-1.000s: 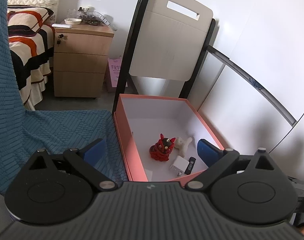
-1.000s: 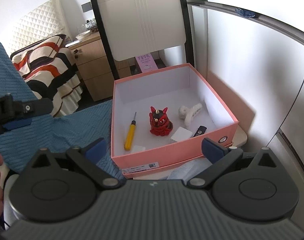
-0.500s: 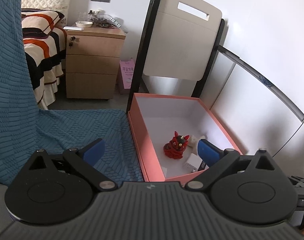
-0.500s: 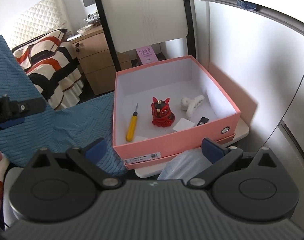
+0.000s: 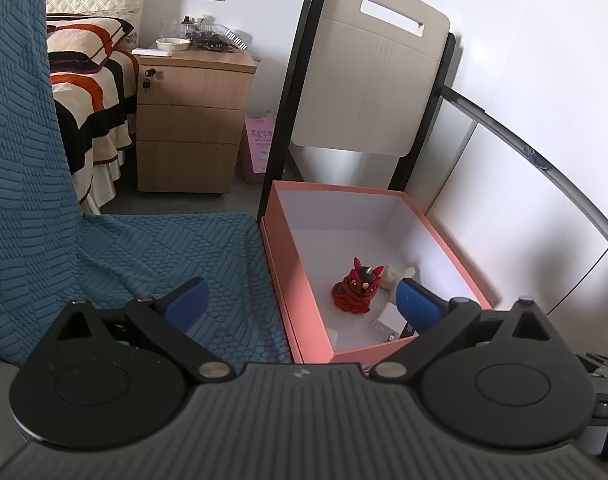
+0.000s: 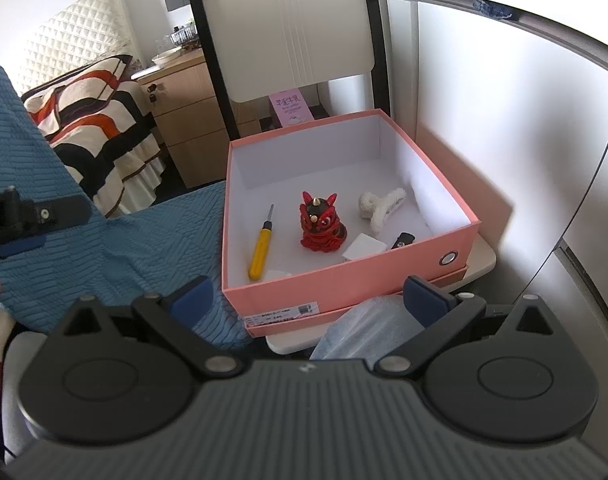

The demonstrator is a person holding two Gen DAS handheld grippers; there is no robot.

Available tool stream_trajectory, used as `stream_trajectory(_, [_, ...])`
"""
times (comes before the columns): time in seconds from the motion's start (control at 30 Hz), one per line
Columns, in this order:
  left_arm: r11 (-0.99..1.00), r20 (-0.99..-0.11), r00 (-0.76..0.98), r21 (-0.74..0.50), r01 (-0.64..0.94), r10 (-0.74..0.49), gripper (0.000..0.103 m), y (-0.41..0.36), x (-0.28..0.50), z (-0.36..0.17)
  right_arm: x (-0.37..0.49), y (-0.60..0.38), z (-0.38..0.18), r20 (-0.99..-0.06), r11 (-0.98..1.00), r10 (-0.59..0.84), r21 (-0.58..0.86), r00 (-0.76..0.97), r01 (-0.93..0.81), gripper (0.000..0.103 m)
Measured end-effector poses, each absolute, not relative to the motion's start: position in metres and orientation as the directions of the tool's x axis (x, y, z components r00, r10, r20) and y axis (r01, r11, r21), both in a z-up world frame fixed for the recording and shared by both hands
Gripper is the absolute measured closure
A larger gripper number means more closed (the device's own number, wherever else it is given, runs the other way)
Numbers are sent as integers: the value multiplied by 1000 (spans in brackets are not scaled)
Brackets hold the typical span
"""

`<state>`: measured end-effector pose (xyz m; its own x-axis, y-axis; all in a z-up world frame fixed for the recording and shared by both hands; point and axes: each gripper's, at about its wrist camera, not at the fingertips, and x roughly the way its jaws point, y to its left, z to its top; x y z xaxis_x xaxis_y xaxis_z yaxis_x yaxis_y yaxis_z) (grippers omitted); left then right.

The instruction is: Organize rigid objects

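A pink box (image 6: 343,280) (image 5: 288,280) stands open on a small white table. Inside it lie a red lion figurine (image 6: 319,222) (image 5: 355,290), a yellow screwdriver (image 6: 260,250), a white hair claw (image 6: 379,208), a white cube (image 6: 363,246) and a small black item (image 6: 401,240). My left gripper (image 5: 300,304) is open and empty, held above the box's near left wall. My right gripper (image 6: 307,298) is open and empty, in front of the box's near wall.
A blue textured cover (image 5: 104,248) lies left of the box. A folded white chair (image 5: 367,80) stands behind it, a wooden nightstand (image 5: 188,120) and a striped bed (image 5: 84,92) further left. A plastic bag (image 6: 363,328) lies below the table edge. White wall panels stand on the right.
Both grippers have drawn back from the box and risen slightly; the box looks smaller and further right in the left wrist view. Nothing in the box has moved.
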<state>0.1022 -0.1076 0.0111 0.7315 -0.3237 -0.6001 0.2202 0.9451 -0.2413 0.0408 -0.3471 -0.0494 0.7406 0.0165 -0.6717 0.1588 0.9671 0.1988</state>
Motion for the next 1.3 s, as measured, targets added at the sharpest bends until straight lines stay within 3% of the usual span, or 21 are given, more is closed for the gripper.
stream_trajectory(1.3, [949, -599, 737, -224, 220, -312, 1, -111, 100, 9, 46, -345, -45, -656, 976, 4, 167, 755, 140, 0])
